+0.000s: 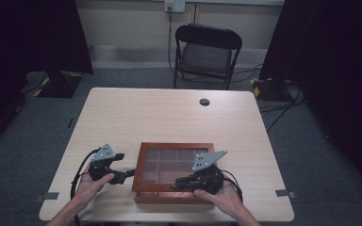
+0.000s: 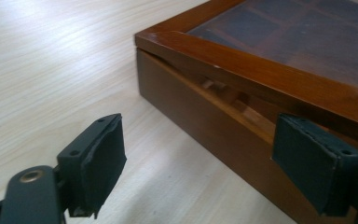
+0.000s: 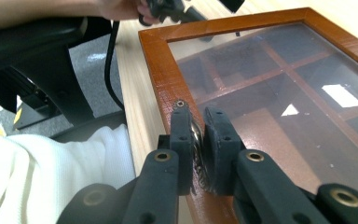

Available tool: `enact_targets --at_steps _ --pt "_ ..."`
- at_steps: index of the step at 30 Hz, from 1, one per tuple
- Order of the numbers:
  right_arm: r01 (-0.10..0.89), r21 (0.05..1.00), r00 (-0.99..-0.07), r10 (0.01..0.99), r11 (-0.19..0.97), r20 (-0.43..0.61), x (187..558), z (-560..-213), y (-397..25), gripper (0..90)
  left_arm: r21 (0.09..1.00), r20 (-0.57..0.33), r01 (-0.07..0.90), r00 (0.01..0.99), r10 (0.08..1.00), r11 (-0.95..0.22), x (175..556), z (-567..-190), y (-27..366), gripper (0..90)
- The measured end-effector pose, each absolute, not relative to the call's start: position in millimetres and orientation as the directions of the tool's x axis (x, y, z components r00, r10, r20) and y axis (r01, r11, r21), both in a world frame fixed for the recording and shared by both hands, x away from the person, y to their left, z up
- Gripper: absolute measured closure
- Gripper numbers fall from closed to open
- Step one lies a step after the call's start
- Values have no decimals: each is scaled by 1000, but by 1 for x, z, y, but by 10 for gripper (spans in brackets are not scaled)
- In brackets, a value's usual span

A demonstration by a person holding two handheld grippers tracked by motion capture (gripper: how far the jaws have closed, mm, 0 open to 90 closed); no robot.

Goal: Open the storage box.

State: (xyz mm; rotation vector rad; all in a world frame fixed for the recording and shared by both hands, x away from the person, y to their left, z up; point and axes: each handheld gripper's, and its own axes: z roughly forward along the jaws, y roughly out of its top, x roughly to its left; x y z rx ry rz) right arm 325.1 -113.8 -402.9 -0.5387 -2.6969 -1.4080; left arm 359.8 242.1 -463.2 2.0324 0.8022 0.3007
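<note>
A flat wooden box [image 1: 140,175] with a glass-paned lid [image 1: 174,162] over several compartments lies near the table's front edge. My right gripper [image 1: 176,182] is at the lid's front rail, shut on a small metal clasp [image 3: 196,136] between its pads. In the left gripper view the lid [image 2: 261,70] stands slightly raised, with a thin gap above the box wall [image 2: 200,105]. My left gripper [image 1: 125,173] is open beside the box's left side, its pads [image 2: 103,161] apart just above the tabletop, one pad close against the box wall.
The light wooden table [image 1: 169,117] has a round cable hole [image 1: 204,101] at its far side and tape marks [image 1: 51,195] at the front corners. A black folding chair [image 1: 206,52] stands beyond it. Cables lie on the grey floor [image 1: 283,110].
</note>
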Motion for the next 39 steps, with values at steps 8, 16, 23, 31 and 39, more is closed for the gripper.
enact_targets --at_steps 8,16,23,31,39 --pt "319 794 -939 285 518 191 327 -395 -114 826 826 -99 402 792 602 -394 356 -464 233 162" --pt "329 795 -936 290 510 201 327 -395 -115 823 830 -95 392 801 591 -397 355 -463 229 166" --pt "359 811 -920 320 462 225 327 -395 -121 616 830 -86 386 802 591 -403 354 -463 229 166" --pt "383 825 -894 390 415 219 328 -394 -144 358 847 -90 381 789 608 -370 354 -458 230 165" --pt "417 837 -859 454 355 235 333 -390 -166 252 874 -118 366 798 591 -320 355 -444 231 170"
